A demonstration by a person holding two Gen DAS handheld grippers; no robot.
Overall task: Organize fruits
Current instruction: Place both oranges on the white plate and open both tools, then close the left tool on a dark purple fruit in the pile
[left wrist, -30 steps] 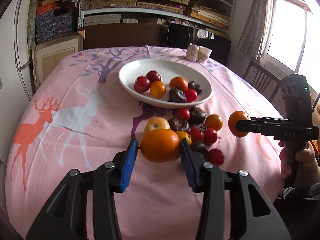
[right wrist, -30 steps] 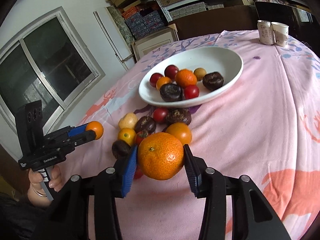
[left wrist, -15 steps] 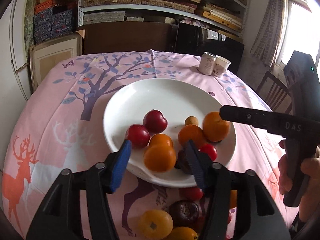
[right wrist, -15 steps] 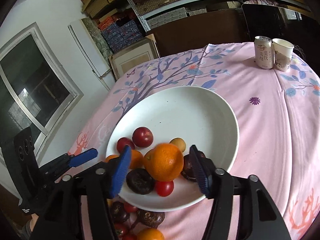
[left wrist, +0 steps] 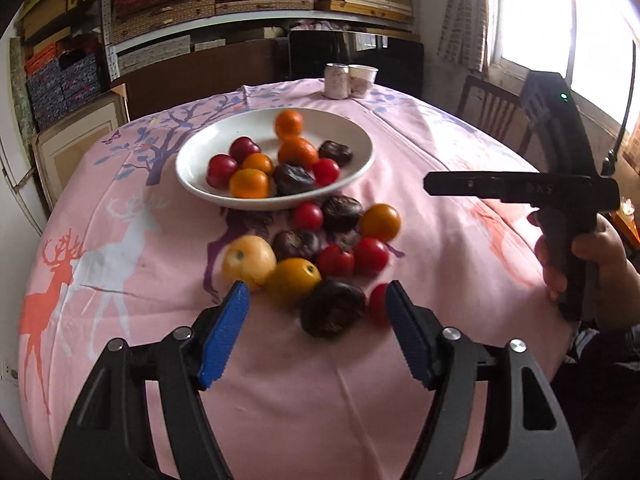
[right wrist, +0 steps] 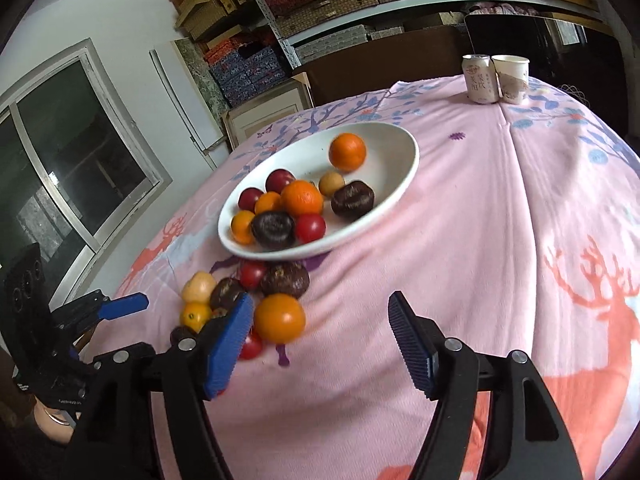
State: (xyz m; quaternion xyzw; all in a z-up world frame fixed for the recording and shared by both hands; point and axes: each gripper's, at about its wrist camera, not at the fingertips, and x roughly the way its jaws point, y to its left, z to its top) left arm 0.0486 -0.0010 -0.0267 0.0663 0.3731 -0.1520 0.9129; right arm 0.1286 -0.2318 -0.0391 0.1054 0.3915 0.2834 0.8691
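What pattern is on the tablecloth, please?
The tablecloth is pink with deer and blue-leaved branches; the right wrist view shows it best.

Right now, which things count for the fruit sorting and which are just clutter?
Part of the job:
white bowl
fruit already in the bowl
loose fruit on the cloth

Just lying about:
drink can
paper cup
chair
shelves of boxes

A shallow white oval ceramic bowl [right wrist: 404, 176] holds round orange mandarins [right wrist: 347, 151], glossy red plums [right wrist: 280, 180] and wrinkled dark-brown fruits [right wrist: 353, 199]. More of the same — plus a pale yellow fruit [left wrist: 249, 260] — lie clustered on the cloth just beside its near rim.
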